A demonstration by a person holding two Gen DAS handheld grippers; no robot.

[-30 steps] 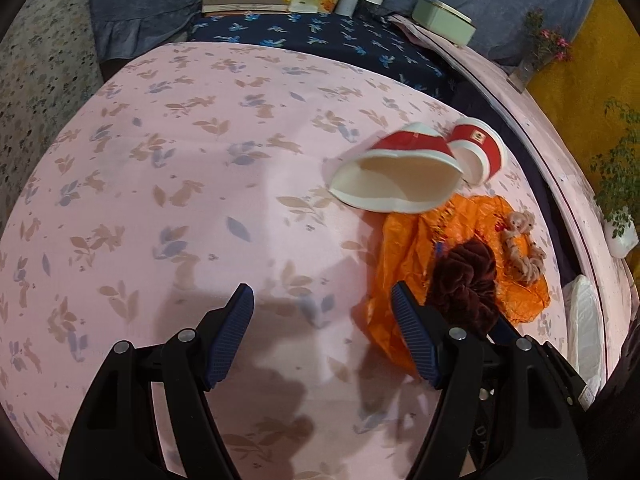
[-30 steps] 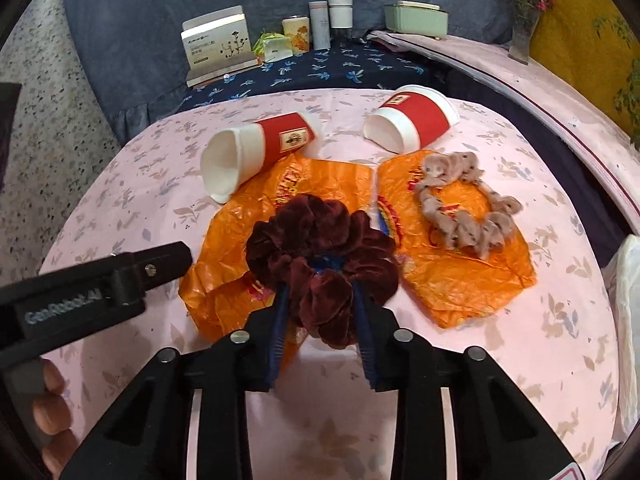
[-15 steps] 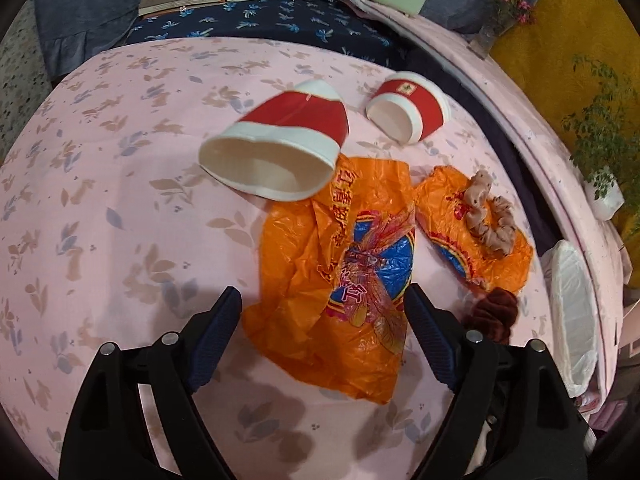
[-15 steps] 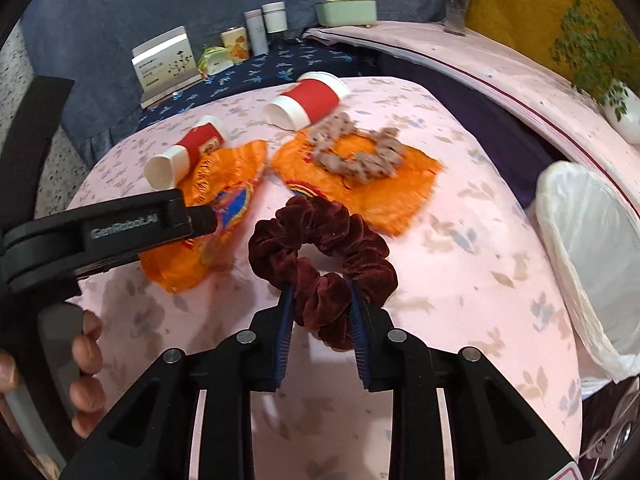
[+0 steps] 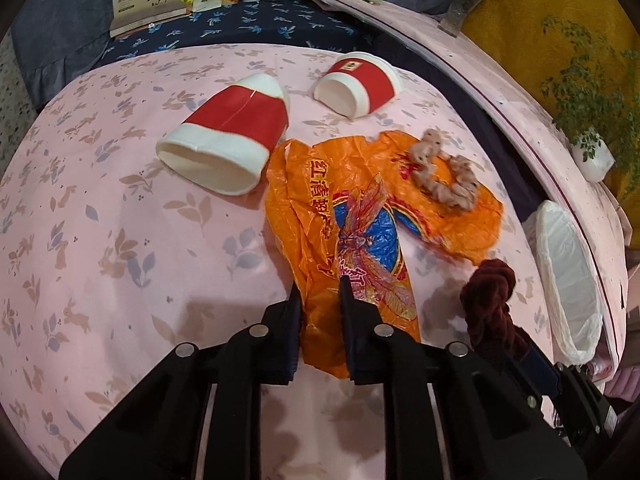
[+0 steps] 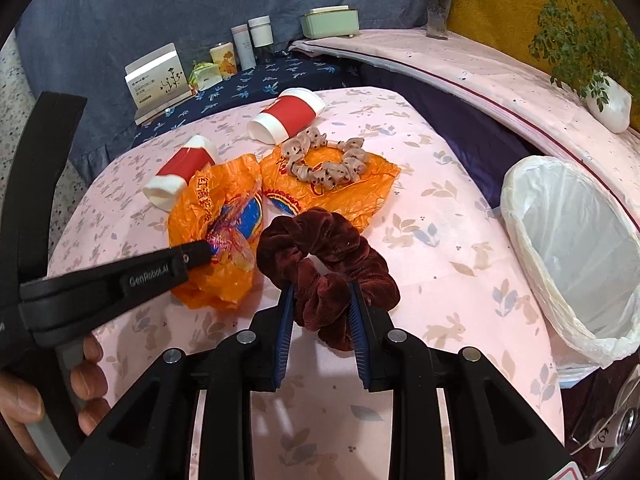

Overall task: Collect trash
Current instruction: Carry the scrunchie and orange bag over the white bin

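Surface [image 5: 120, 248]: pink floral cloth; its left half lies bare, litter sits centre and right. Right edge drops toward a dark gap.
Bin [image 6: 576, 248]: white-lined, mouth open, just off the surface's right edge, near the right gripper.
Near wrapper [image 5: 352, 240]: orange plastic, crumpled, mid-surface, its near end between the left jaws.
Far wrapper [image 6: 340, 192]: orange, flat, beside the near wrapper on its right; a beige dotted scrunchie [image 6: 324, 160] lies on top.
Cups: one red-and-white paper cup [image 5: 228, 136] on its side, touching the near wrapper's far left corner; a second cup [image 5: 360, 84] on its side further back, apart from both wrappers.
Left gripper [image 5: 320, 308]: low over the surface, pointing across it; jaws pinched together on the near wrapper's edge. In the right wrist view it enters from the left, tip on the wrapper, fingers of the hand [image 6: 86, 376] wrapped on its handle.
Right gripper [image 6: 320, 320]: raised above the surface's near right part, between wrappers and bin; jaws clamped on a maroon velvet scrunchie [image 6: 328, 260], whose loop stands up ahead of the jaws.
Back shelf [image 6: 260, 80]: dark floral cloth with boxes and bottles, well apart from the litter.
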